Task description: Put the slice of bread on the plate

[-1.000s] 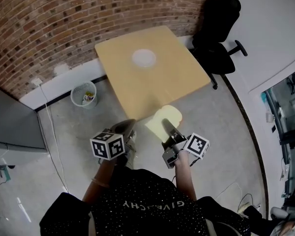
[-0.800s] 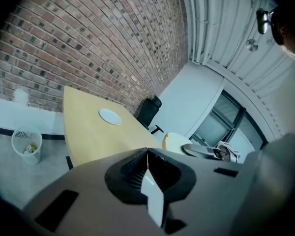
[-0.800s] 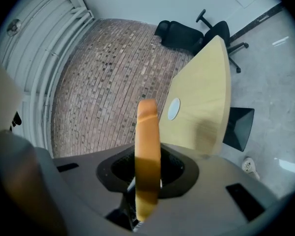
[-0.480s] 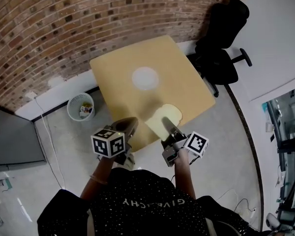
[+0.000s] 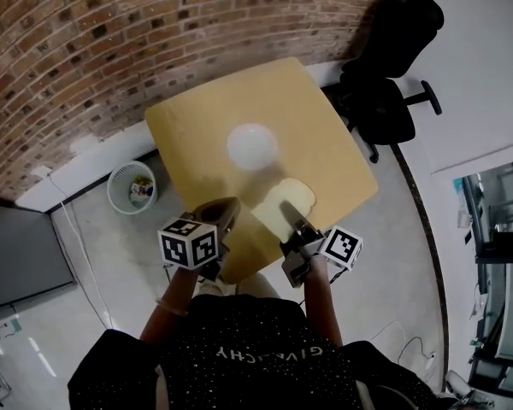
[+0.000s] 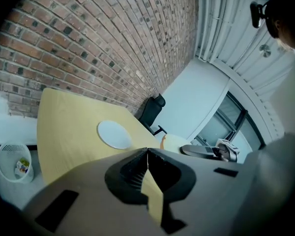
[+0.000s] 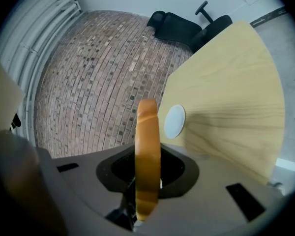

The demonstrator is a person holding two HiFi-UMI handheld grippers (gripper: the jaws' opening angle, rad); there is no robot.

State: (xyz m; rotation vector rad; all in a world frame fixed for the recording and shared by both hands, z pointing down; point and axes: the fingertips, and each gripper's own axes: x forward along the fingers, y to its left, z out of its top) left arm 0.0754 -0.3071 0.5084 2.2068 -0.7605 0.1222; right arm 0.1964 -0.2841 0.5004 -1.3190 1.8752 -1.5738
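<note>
The table (image 5: 316, 135) fills the middle of the head view, with the brick wall (image 5: 85, 49) behind it across the top. The plate (image 5: 252, 145) lies near the table's centre. Below and right of it, over the near edge, the slice of bread (image 5: 297, 196) sits clamped in the right gripper (image 5: 289, 218) — the left gripper (image 5: 224, 208) is just left. The bin (image 5: 131, 186) stands on the floor at left; the office chair (image 5: 393, 67) is at the upper right.
</note>
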